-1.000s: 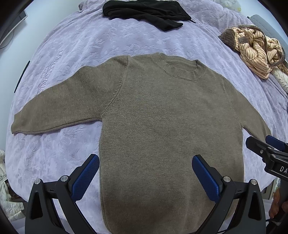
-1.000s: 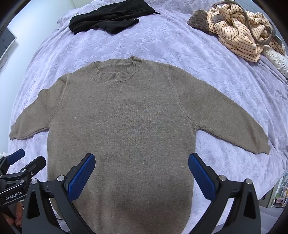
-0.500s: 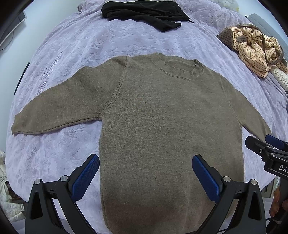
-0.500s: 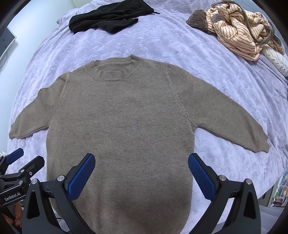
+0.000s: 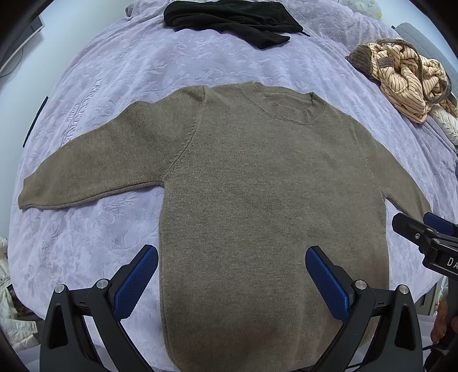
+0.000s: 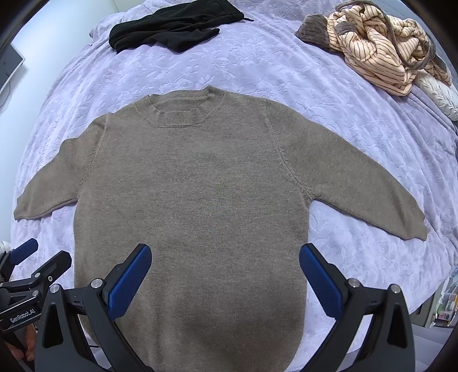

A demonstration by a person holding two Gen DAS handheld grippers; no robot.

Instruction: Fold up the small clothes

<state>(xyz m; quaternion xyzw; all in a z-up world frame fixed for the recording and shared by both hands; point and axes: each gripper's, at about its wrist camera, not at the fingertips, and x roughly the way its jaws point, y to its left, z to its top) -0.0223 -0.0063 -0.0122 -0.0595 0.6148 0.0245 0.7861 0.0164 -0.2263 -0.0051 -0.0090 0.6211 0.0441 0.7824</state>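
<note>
Lying flat and face up on the lavender bedspread (image 5: 120,74), the brown sweater (image 5: 257,186) has both sleeves spread out to the sides and its ribbed collar (image 5: 289,110) pointing away from the cameras. The left gripper (image 5: 232,282) hovers over the hem area with its jaws wide open and holding nothing; the right gripper (image 6: 226,279) does the same, jaws spread and empty. The knit looks soft, limp and fairly light, so it will likely sag and drag instead of holding a crease; a pinch should take both layers at once. Good places to take hold seem to be the left cuff (image 5: 25,197), the right cuff (image 6: 412,229), or the shoulder seams, drawing each sleeve in across the body. Open bedspread lies on both sides of the sleeves. A black garment (image 6: 171,25) and a striped garment (image 6: 377,48) sit well apart beyond the collar, so they should not interfere. The hem lies near the bed's front edge, where cloth could slip off.
</note>
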